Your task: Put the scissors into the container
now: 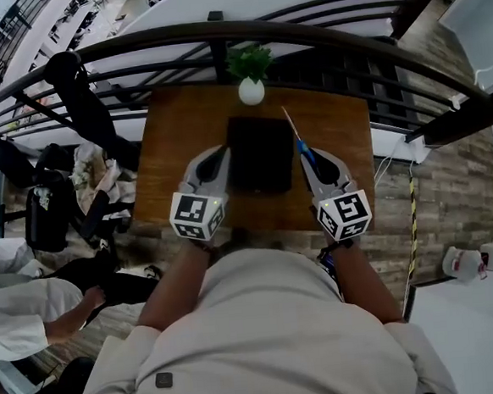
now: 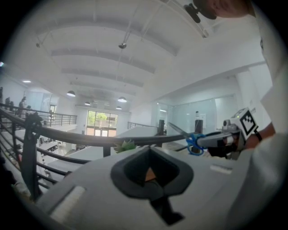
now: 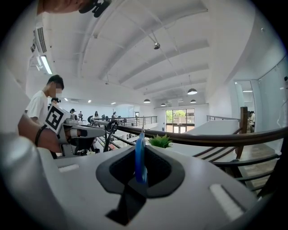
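While the scissors (image 1: 295, 133) are outside the container (image 1: 260, 152), they are held in the right tongs (image 1: 304, 155), which are clenched on the blue handle. In the head view the blades run from the handle toward the upper left, just off the container's right edge at centre frame. The right gripper view shows the blue handle of the scissors (image 3: 140, 157) standing edge-on between the dark pads of the right tongs (image 3: 140, 173), with the thin blade tip rising above them. In the left gripper view the scissors (image 2: 191, 140) appear at right of centre, projecting leftward from the right tongs (image 2: 211, 141).

The container is black, rectangular and stands at the middle of the brown wooden surface (image 1: 174, 138). Its contents cannot be made out.

The left tongs (image 1: 222, 151) sit just off the container's left edge in the head view. Their own view shows the left tongs (image 2: 150, 170) clenched, with nothing gripped between the pads. From the right gripper view the left tongs (image 3: 90, 132) appear at centre left.

A green plant (image 1: 250, 64) in a white pot (image 1: 251, 90) stands at the far edge of the surface, above the container in the frame. A dark curved railing (image 1: 217, 33) crosses the upper frame beyond it. A person in a white sleeve (image 1: 18, 316) occupies the lower left.
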A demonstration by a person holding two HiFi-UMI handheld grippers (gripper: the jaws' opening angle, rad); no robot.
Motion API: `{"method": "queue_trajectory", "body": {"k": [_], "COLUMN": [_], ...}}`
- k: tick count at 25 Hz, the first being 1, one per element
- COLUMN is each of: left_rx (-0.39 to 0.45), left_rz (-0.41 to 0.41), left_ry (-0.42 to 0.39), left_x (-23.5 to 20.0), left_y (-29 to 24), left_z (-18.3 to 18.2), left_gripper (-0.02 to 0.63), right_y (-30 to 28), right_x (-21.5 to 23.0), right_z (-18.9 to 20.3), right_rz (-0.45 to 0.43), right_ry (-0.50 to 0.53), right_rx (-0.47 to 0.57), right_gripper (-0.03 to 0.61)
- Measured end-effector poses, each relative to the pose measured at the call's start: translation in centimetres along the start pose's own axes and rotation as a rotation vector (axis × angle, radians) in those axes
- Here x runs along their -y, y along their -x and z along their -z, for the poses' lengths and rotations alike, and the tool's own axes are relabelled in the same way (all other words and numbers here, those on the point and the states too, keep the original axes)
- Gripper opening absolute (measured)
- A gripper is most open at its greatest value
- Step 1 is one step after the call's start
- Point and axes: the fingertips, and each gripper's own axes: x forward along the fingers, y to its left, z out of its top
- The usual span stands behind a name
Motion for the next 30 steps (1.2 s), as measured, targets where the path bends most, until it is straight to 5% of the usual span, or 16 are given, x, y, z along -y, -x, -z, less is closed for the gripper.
{"method": "queue_trajectory", "body": {"k": [14, 30], "left_rx": [-0.002, -0.036], "left_rz": [0.109, 0.102], "left_ry": [-0.012, 0.002], "left_x": [-6.9, -6.0], "left_y": [-1.6, -4.1], "left_z": [-0.1, 1.4], "left_gripper": [0.0, 0.0], "right_y": [-7.1, -8.9], "right_x": [-2.8, -1.0], "right_z": [-1.3, 1.3], "right_rz": [0.05, -0.032], "right_ry": [-0.002, -0.029], "right_rx": [0.007, -0.032], "right_gripper": [0.051, 0.051]}}
